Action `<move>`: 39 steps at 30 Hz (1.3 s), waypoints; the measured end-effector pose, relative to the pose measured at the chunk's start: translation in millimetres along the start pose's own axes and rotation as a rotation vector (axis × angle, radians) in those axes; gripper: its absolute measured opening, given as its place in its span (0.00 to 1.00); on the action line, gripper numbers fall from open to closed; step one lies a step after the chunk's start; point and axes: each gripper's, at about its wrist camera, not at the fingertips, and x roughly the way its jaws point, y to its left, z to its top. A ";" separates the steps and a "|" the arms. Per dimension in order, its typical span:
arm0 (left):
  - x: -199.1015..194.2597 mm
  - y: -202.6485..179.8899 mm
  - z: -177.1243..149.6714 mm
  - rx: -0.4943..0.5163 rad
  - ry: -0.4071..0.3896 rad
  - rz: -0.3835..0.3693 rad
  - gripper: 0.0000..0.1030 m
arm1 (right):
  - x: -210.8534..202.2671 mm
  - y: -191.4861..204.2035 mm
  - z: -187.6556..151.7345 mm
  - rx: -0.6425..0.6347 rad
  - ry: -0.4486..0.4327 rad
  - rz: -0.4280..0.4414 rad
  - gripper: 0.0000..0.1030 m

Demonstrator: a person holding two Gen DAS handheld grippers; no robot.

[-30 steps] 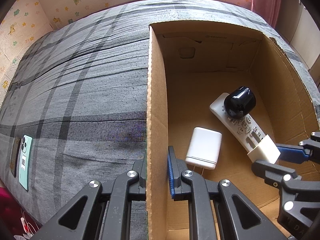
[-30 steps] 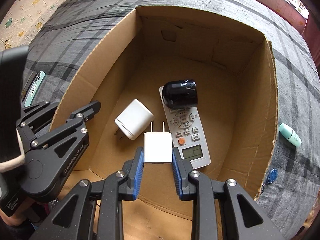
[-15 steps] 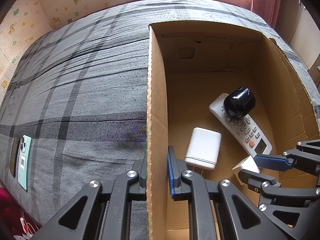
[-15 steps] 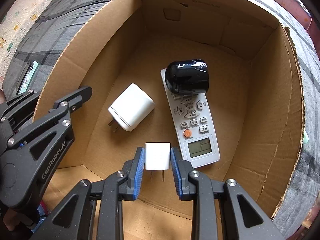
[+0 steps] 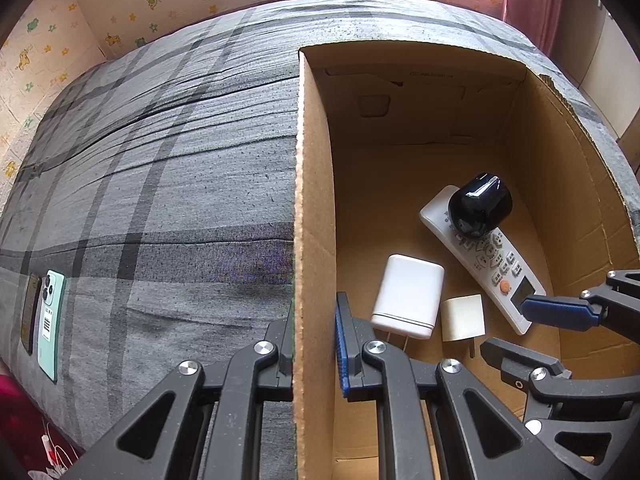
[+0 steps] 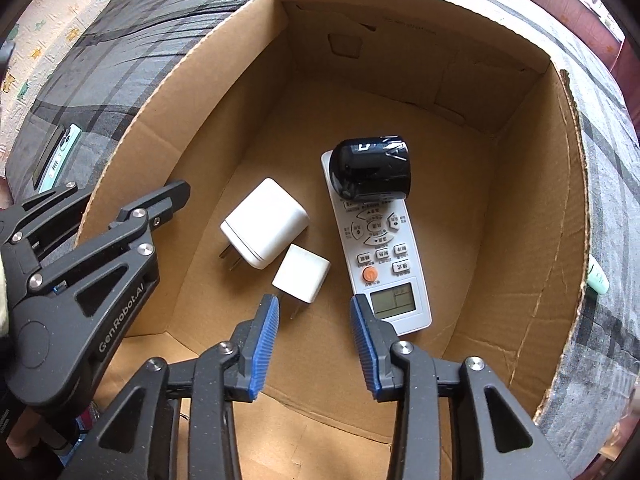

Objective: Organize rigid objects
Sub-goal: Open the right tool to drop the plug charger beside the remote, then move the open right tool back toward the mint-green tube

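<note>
A cardboard box (image 6: pixel 520 184) (image 5: pixel 316 184) stands on the grey plaid bed. On its floor lie a small white charger (image 6: pixel 302 278) (image 5: pixel 463 317), a larger white charger (image 6: pixel 266 223) (image 5: pixel 408 296), a white remote (image 6: pixel 380 252) (image 5: pixel 492 256) and a black round device (image 6: pixel 372 168) (image 5: pixel 480 204) resting on the remote's far end. My right gripper (image 6: pixel 314 320) is open just above and behind the small charger, touching nothing. My left gripper (image 5: pixel 314 332) is shut on the box's left wall.
Two phones (image 5: pixel 42 312), one mint green, lie on the bed at the far left. A mint green tube (image 6: pixel 598 276) lies on the bed right of the box. Wallpapered walls and a red curtain (image 5: pixel 528 4) stand behind the bed.
My right gripper lowered the small white charger into the box, opened and let it go; it now lies on the box floor beside the larger charger. The left gripper has not moved.
</note>
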 end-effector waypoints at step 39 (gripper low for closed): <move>-1.0 -2.9 1.4 0.001 0.005 0.014 0.15 | -128.7 -80.4 -17.1 0.175 -0.293 -0.122 1.00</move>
